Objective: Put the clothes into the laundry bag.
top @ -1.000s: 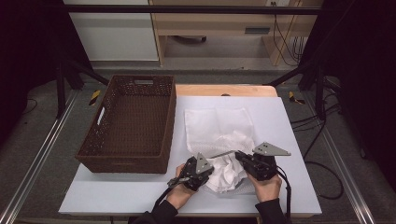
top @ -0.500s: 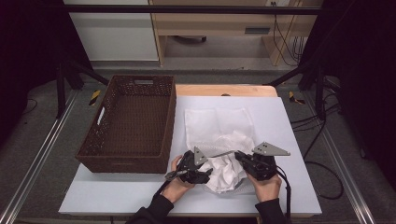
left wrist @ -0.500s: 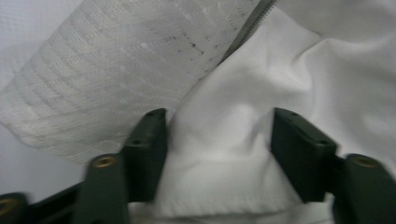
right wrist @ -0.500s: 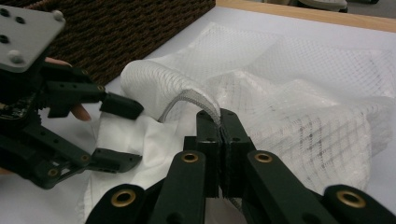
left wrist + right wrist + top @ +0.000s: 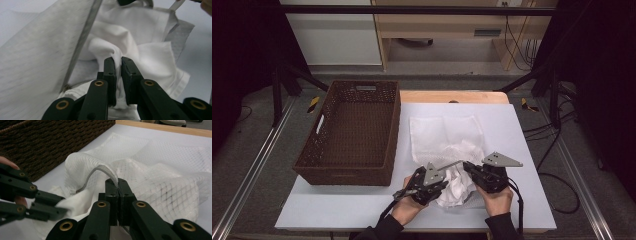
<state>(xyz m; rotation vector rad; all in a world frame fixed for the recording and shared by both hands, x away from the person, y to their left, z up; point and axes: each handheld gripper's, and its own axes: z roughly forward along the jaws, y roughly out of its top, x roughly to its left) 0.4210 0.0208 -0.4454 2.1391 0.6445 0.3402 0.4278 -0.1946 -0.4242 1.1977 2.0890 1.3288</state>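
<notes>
Two grippers meet at the near edge of the table, right of the basket [image 5: 352, 135]. Left gripper [image 5: 434, 187] has just been closing and now pinches a fold of white cloth [image 5: 150, 57]. The cloth lies bunched between both grippers, its far part going into the mesh bag [image 5: 447, 132] ahead. Right gripper [image 5: 468, 167] is clamped on the bag's grey rim [image 5: 105, 170], holding the mouth up. Half a second ago the left jaws stood wide

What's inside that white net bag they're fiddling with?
A bunched white cloth sits at the mouth of the mesh bag, pinched by the left tool. The mesh blurs whatever lies deeper in.
</notes>
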